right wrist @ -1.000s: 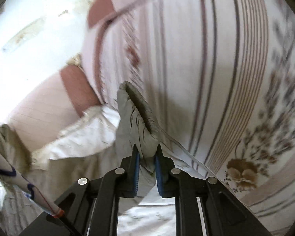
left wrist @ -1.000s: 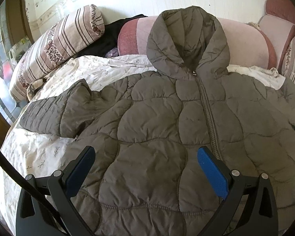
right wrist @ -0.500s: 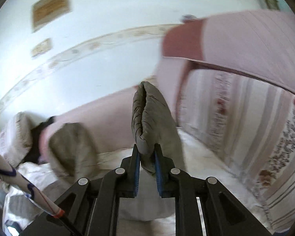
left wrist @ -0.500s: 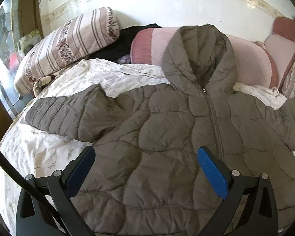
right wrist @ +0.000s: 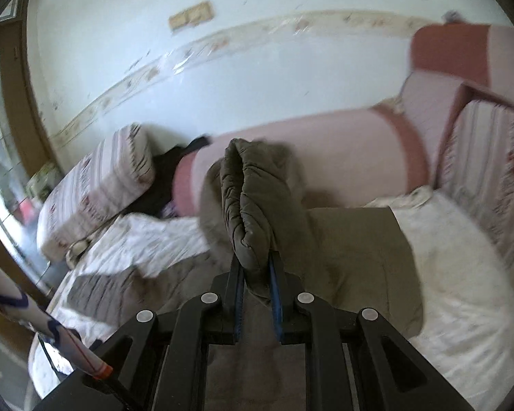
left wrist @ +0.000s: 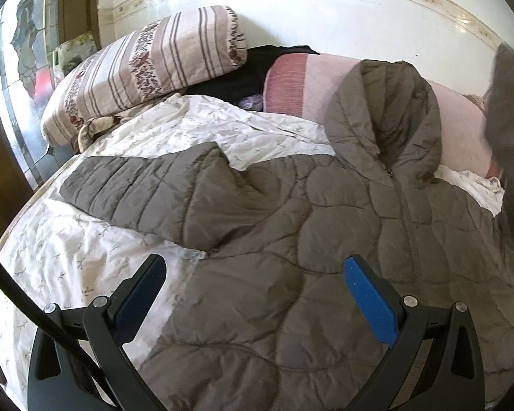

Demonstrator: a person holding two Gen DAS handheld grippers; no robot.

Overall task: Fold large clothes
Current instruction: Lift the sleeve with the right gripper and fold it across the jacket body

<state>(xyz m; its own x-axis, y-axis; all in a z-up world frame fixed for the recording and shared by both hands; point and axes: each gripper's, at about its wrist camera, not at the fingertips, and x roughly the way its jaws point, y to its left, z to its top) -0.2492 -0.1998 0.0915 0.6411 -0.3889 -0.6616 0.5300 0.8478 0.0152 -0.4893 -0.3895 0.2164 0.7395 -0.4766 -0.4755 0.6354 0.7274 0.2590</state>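
A grey-brown quilted hooded jacket (left wrist: 308, 239) lies front up on the bed, zipped, hood (left wrist: 383, 109) resting against a pink bolster. Its left sleeve (left wrist: 147, 191) lies spread out to the left. My left gripper (left wrist: 253, 294) is open and empty, hovering over the jacket's lower left part. My right gripper (right wrist: 255, 281) is shut on the cuff of the jacket's right sleeve (right wrist: 253, 205) and holds it lifted above the jacket body (right wrist: 353, 257). The raised sleeve shows at the right edge of the left wrist view (left wrist: 510, 109).
The bed has a white floral sheet (left wrist: 68, 250). A striped pillow (left wrist: 144, 72) and a dark garment (left wrist: 243, 75) lie at the back left, a pink bolster (left wrist: 301, 82) along the wall, more cushions (right wrist: 486, 157) at the right. A window and door frame (left wrist: 17, 68) stand left.
My right gripper has swung the held sleeve up and leftward over the jacket. My left gripper has drifted left, so the left sleeve is more in view.
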